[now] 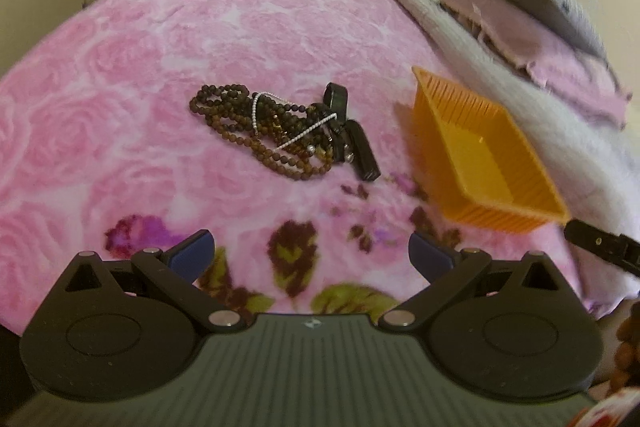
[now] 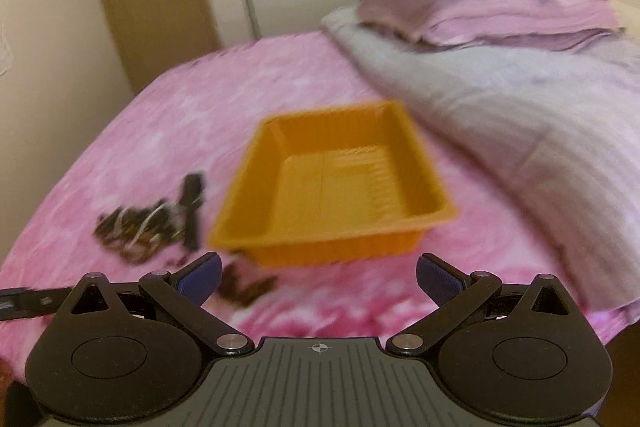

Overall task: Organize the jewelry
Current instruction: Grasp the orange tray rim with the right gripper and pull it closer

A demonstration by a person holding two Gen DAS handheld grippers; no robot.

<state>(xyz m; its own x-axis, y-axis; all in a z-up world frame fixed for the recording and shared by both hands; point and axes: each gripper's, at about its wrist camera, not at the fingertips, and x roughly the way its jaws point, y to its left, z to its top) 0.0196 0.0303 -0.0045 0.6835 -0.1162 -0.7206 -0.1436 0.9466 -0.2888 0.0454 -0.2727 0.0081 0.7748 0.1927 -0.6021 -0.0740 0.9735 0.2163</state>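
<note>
The bead necklaces (image 1: 260, 131) are piled left of the empty orange tray (image 1: 480, 163); both grippers' jaws are spread wide, likely readied for picking.

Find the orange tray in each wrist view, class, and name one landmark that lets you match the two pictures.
Left wrist view: the orange tray lies right of centre on the pink blanket, empty, seen corner-on.
Right wrist view: the tray sits at centre, just beyond the open right gripper, blurred.
Shared landmark: the heap of bead jewelry, left of the tray in both views.
</note>
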